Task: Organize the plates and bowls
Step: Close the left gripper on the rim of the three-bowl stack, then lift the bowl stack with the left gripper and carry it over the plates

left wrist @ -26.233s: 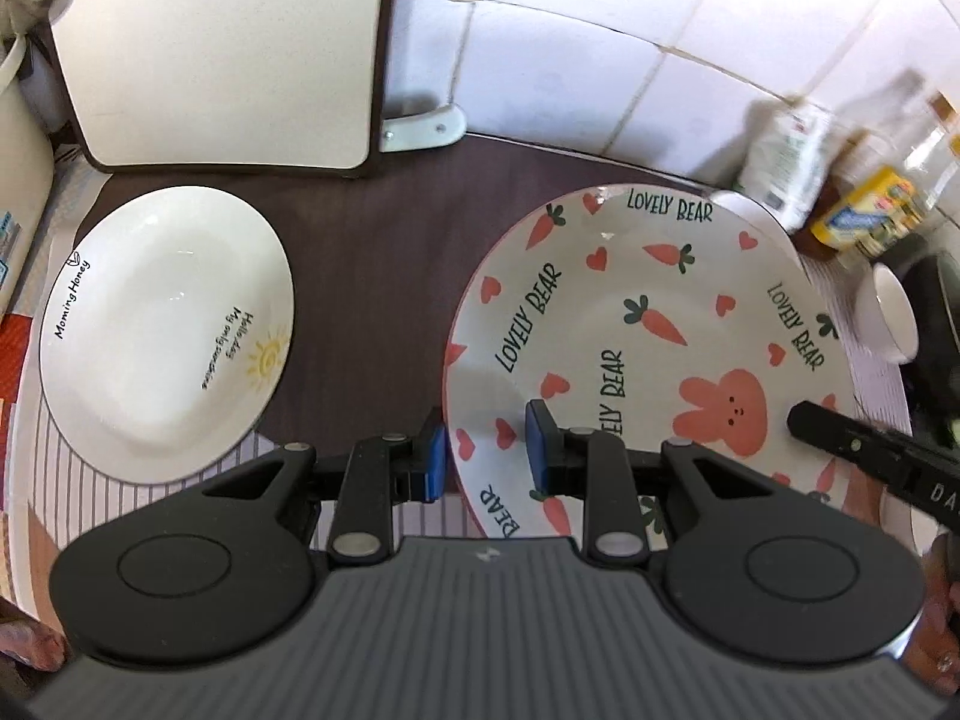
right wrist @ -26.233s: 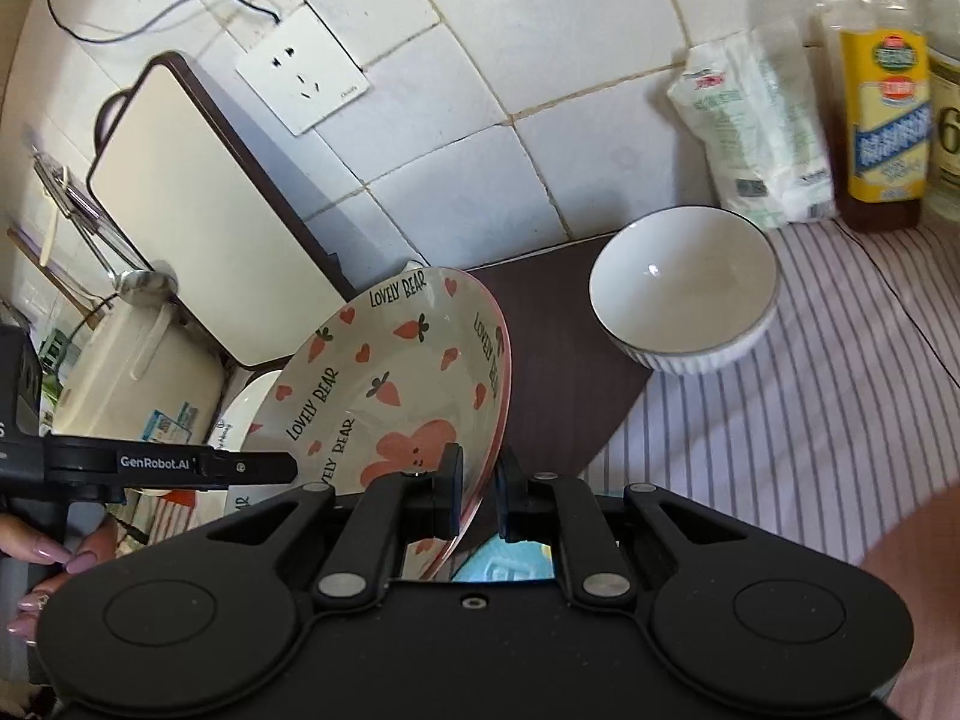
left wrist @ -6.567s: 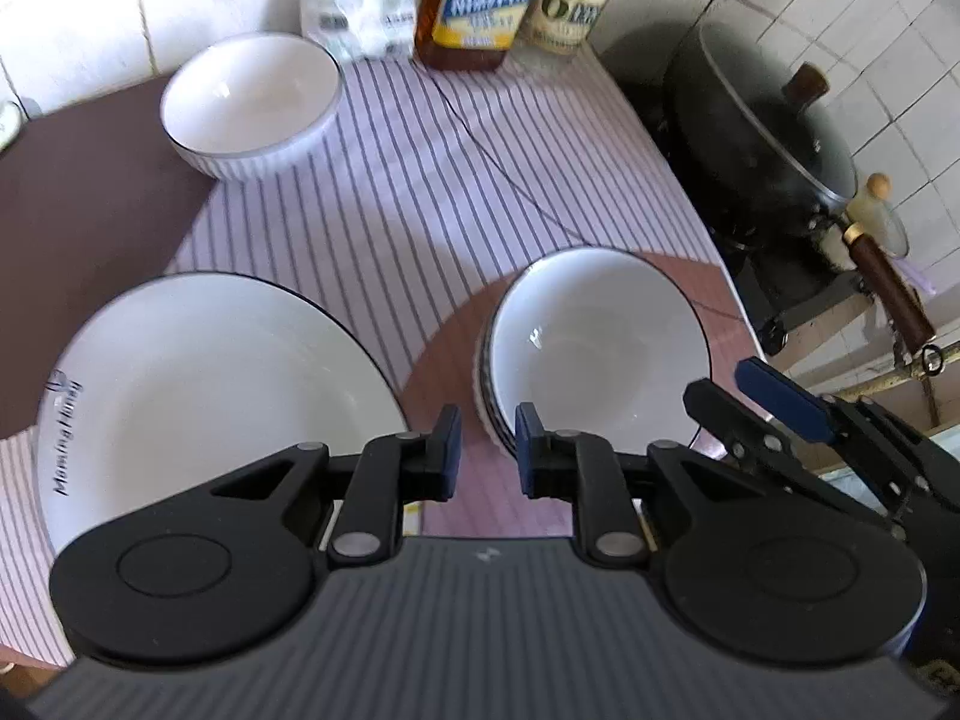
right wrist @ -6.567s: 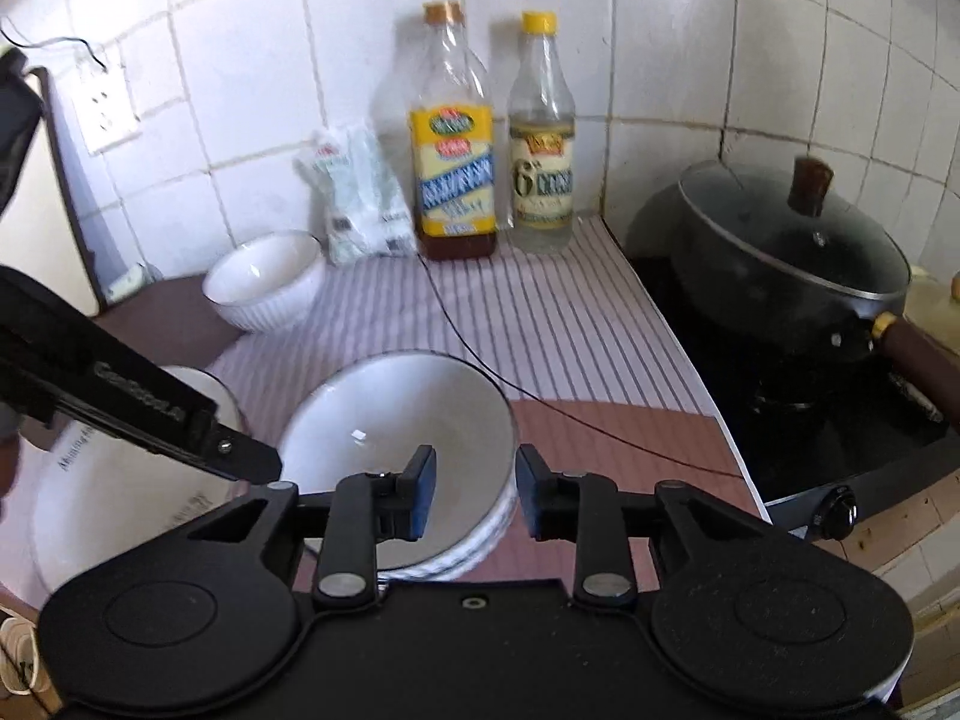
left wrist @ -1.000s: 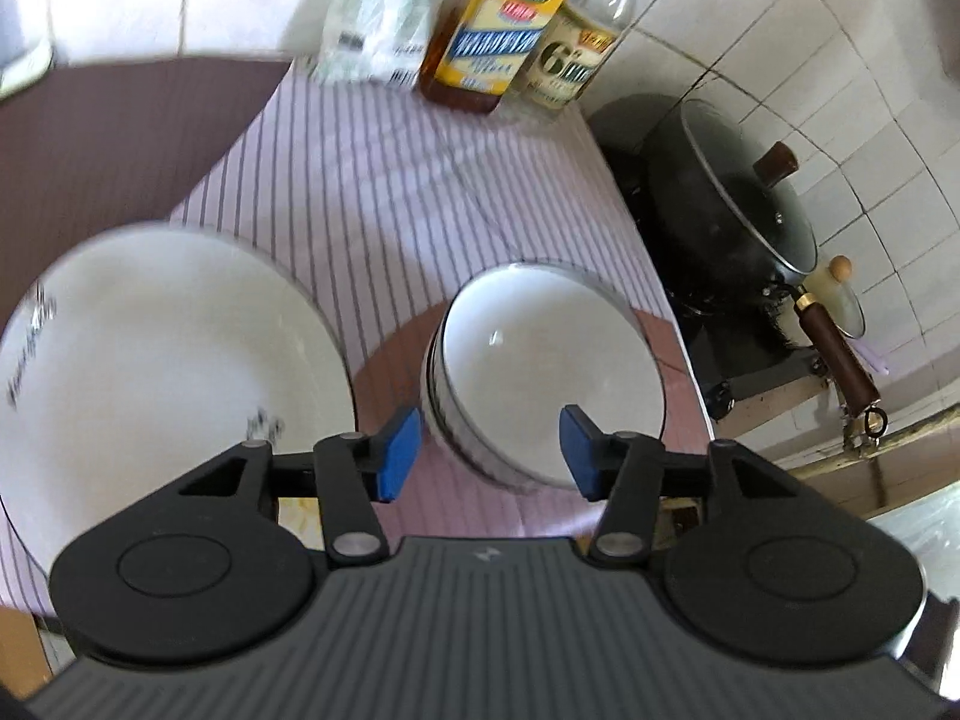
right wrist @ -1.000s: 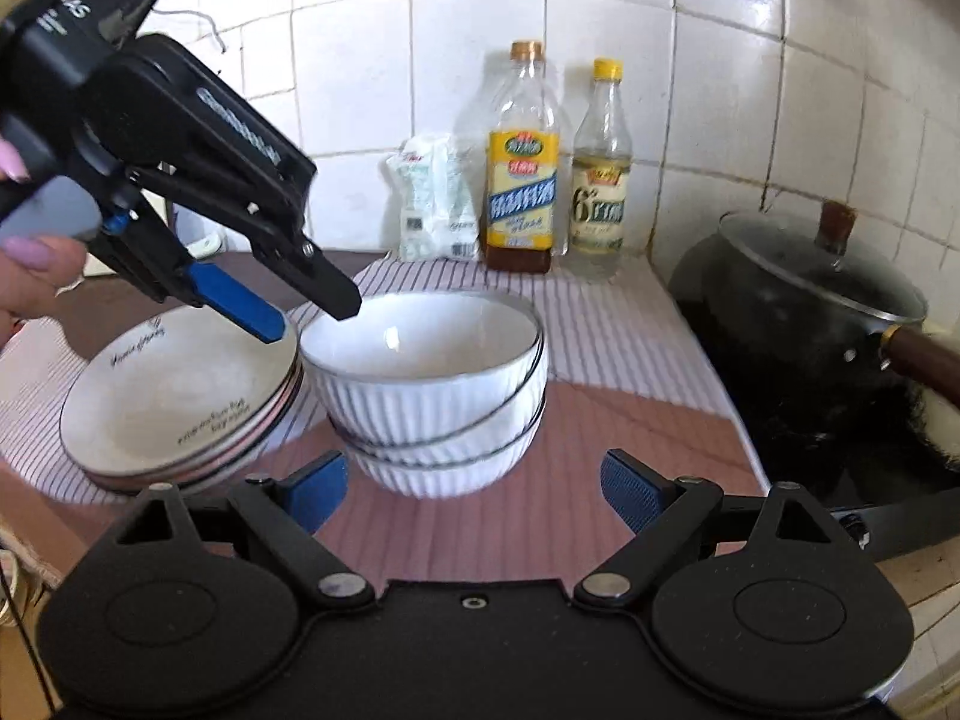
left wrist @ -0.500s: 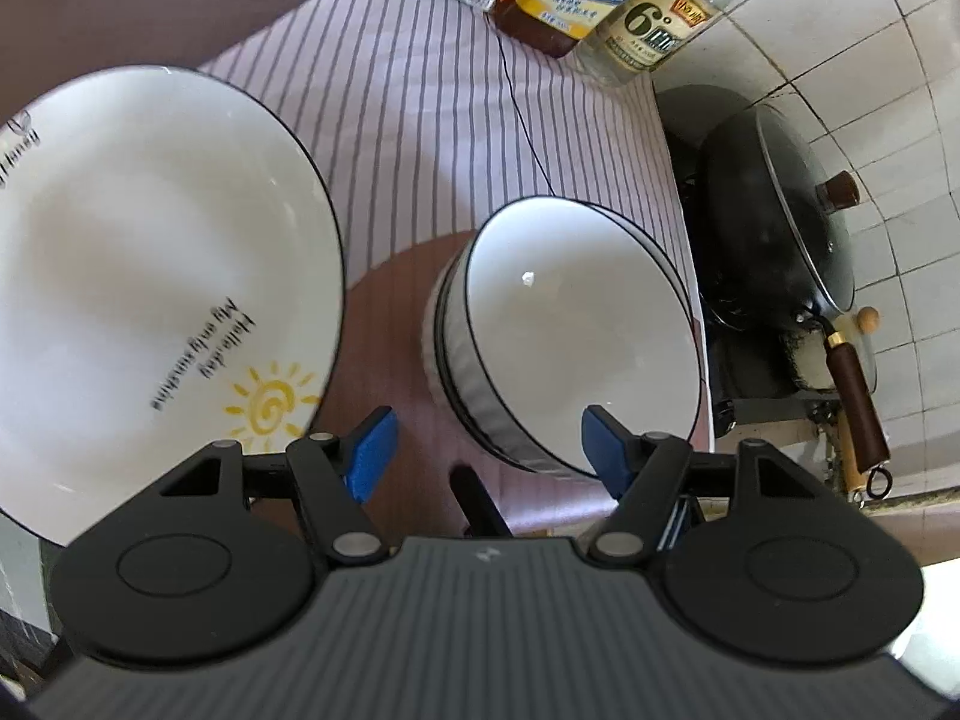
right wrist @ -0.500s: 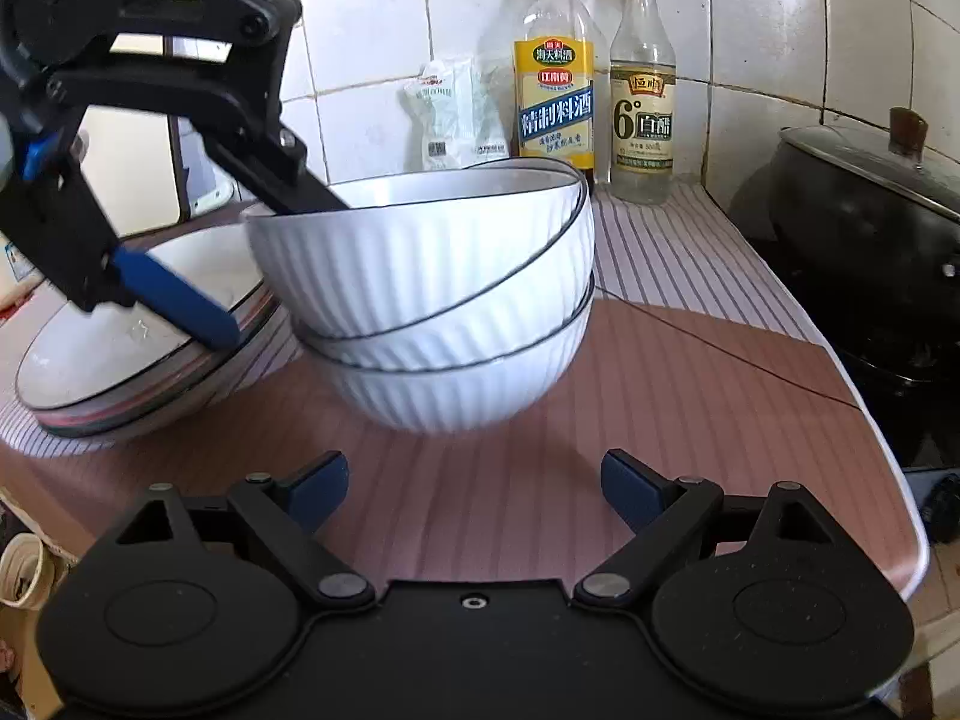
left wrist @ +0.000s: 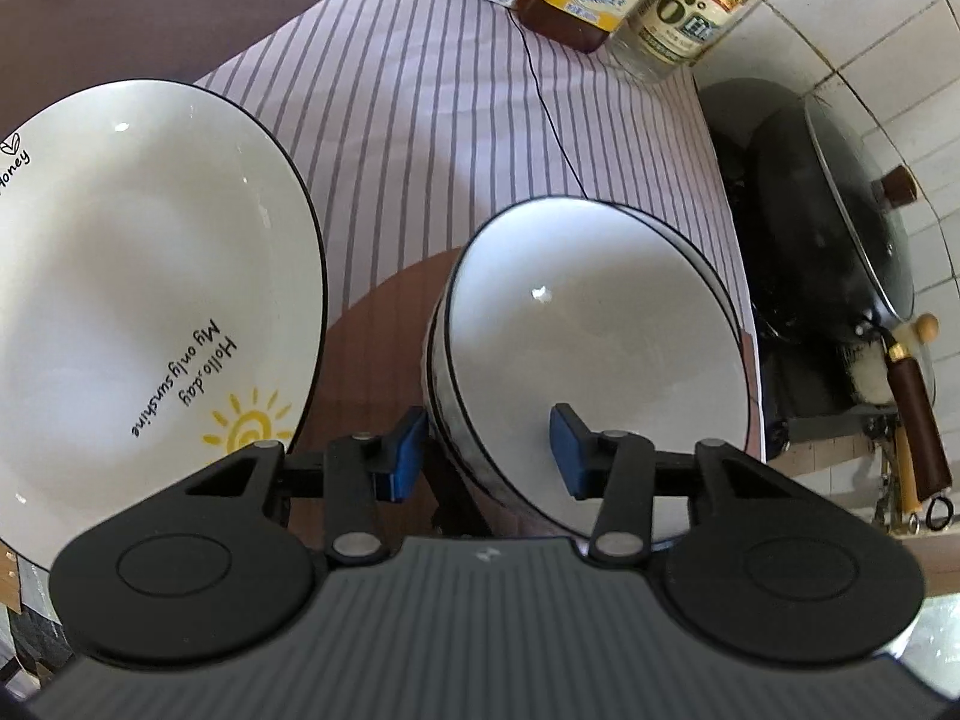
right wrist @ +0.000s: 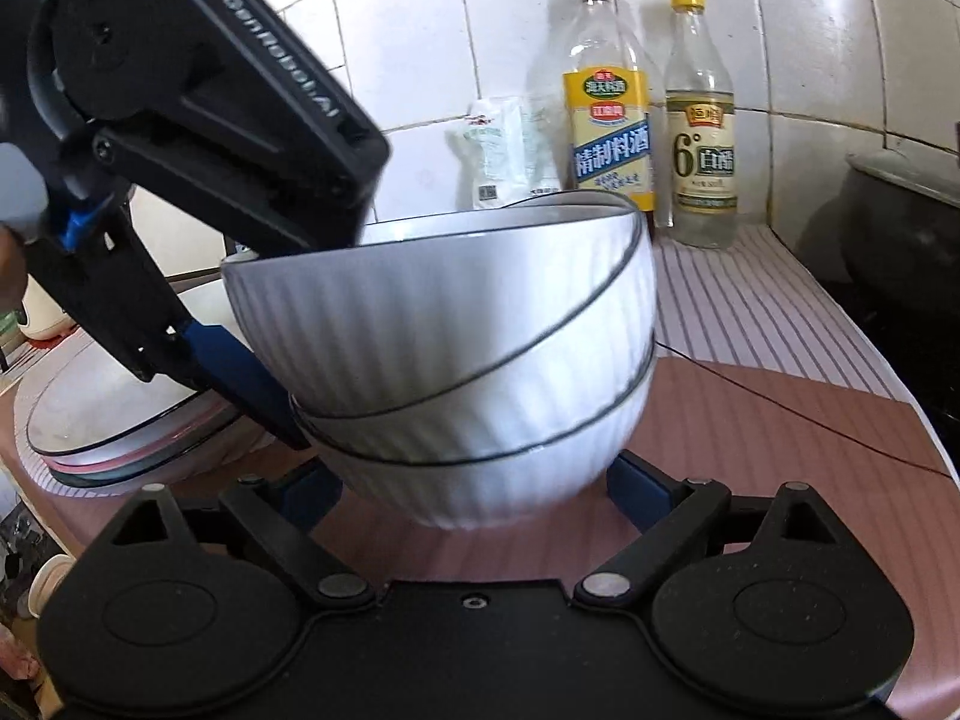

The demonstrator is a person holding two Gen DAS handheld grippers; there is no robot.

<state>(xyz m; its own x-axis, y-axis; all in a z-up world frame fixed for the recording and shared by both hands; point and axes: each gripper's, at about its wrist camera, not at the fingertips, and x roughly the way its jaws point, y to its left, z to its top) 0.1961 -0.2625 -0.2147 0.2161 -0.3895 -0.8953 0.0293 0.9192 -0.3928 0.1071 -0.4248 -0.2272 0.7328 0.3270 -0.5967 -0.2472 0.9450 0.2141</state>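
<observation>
Right wrist: jaws astride stacked bowls [right wrist: 456, 360]

Counter has a purple-striped mat [left wrist: 456, 120] with a pinkish-brown mat [right wrist: 750, 438] on its near part, and a dark brown mat [left wrist: 150, 6] at far left. Thin black cord [left wrist: 552, 114] runs across the stripes. At the tiled wall [right wrist: 420, 30] stand a yellow-label cooking wine bottle [right wrist: 606, 114] and a clear vinegar bottle [right wrist: 701, 132] marked "6°" — side by side, close together. White plastic packet [right wrist: 510, 150] just left of them. Right of the counter — a black wok [left wrist: 840, 204] under a glass lid [left wrist: 864, 180] with a dark knob; brown wooden handle [left wrist: 918, 426] points toward the camera.
</observation>
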